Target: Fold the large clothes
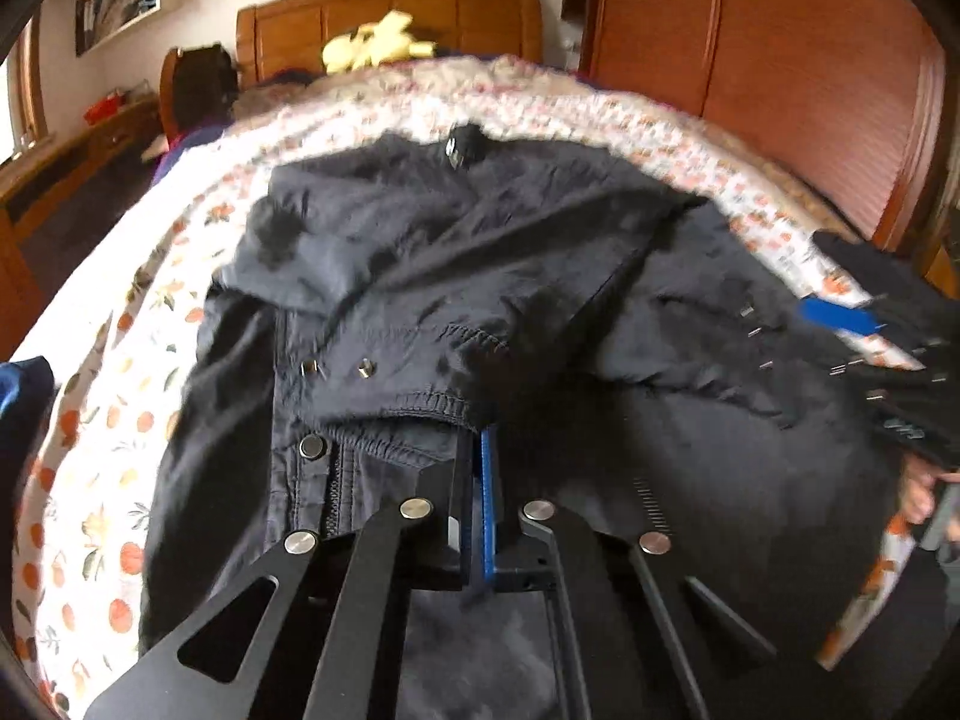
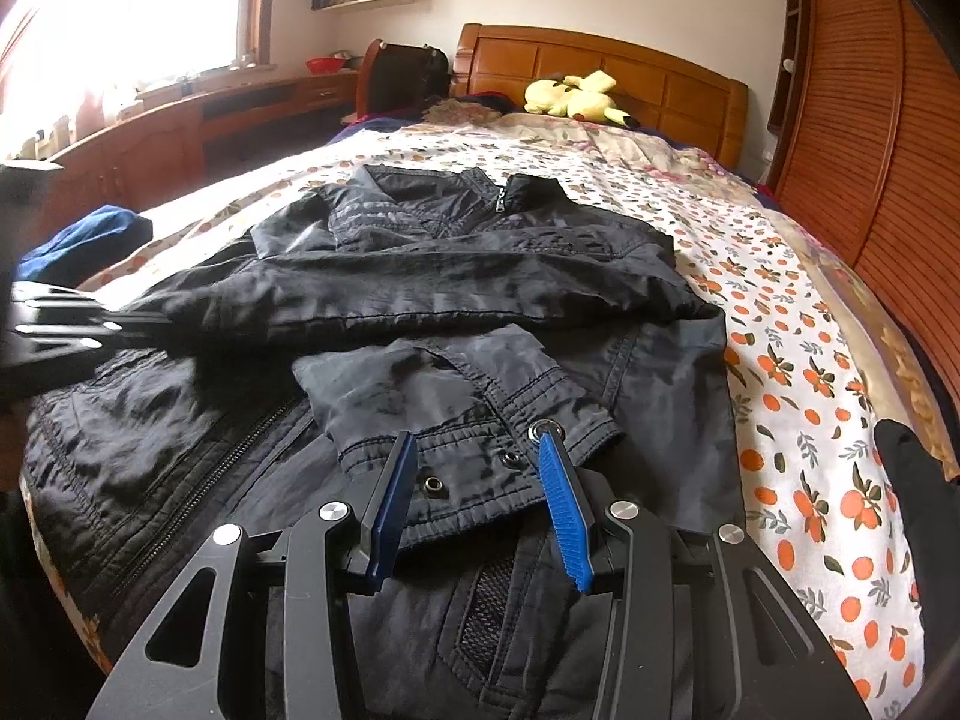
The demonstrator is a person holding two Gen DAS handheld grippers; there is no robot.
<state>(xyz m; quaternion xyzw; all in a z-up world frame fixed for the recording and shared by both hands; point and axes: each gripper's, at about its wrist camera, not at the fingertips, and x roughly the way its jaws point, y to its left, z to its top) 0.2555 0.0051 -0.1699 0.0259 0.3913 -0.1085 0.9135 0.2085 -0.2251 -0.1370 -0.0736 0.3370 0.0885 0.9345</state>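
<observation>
My left gripper [image 1: 480, 450] is nearest in its own view, its fingers [image 1: 487, 516] pressed together with their tips tucked under the elastic-stitched cuff [image 1: 414, 408] of a sleeve, so I cannot tell for sure whether cloth is pinched between them. My right gripper [image 2: 480, 450] hovers over the other cuff [image 2: 480, 444], its blue-padded fingers [image 2: 561, 504] spread, one either side of the cuff's snap-studded edge without pressing on it. That cuff lies folded across the front of the black jacket [image 2: 420, 276], which is spread flat on the bed, zip [image 2: 210, 480] running down the left of the right wrist view and collar [image 2: 444, 192] pointing away towards the headboard. One sleeve [image 2: 384, 294] crosses the chest from side to side. Under the jacket is a white bedspread [image 2: 798, 396] printed with oranges. At the left edge of that view my left gripper shows blurred, just beside a blue garment [image 2: 90, 234]. Farther off a yellow plush toy [image 2: 576, 96] rests against the wooden headboard [image 2: 660, 72], with a slatted wooden wardrobe [image 2: 888, 150] to the right.
</observation>
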